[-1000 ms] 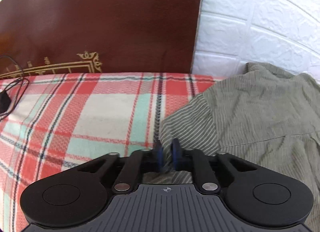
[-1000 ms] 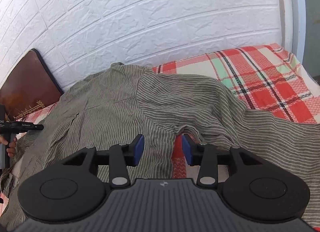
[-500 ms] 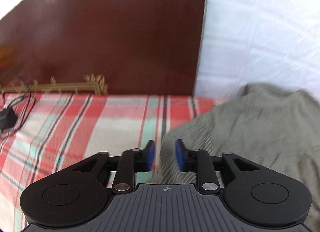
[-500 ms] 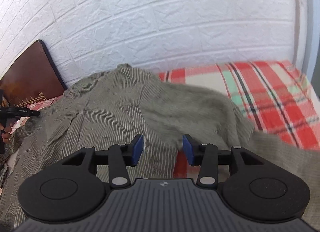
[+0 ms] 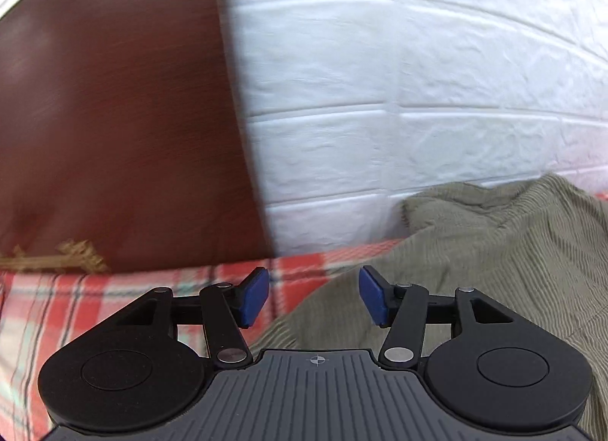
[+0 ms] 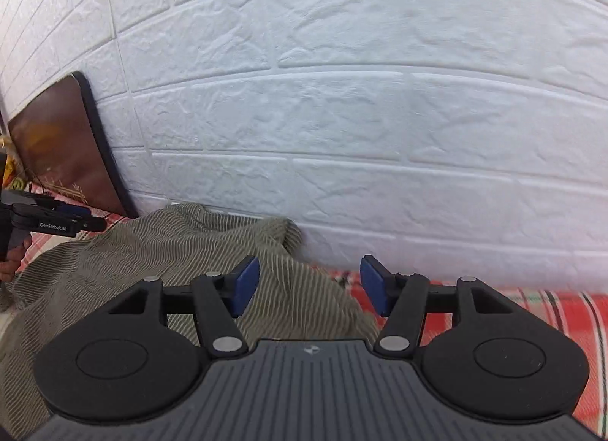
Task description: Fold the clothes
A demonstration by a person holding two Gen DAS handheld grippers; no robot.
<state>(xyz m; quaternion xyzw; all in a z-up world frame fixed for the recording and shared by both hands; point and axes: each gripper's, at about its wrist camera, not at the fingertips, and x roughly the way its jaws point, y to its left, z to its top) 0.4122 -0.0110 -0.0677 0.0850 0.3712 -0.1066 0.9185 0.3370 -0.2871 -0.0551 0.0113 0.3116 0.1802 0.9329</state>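
olive-green striped cloth garment (image 6: 159, 262) lies rumpled on red plaid bed sheet (image 5: 95, 300), no neat fold visible | left gripper (image 5: 314, 296) wide open, empty | right gripper (image 6: 309, 285) wide open, empty

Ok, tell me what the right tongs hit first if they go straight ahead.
Probably the striped olive shirt bunched just ahead of the open right tongs; past it stands the white brick wall. Depth is hard to judge here.

Seeing olive shirt (image 5: 494, 251): soft striped woven cloth, matt. Bedsheet (image 5: 76, 300): plaid cotton-like cloth. Headboard (image 5: 114, 118): glossy dark wood. Wall (image 6: 342, 118): rough white embossed brick. My left tool (image 5: 313, 298): matt black plastic, blue pads (image 5: 254, 294).
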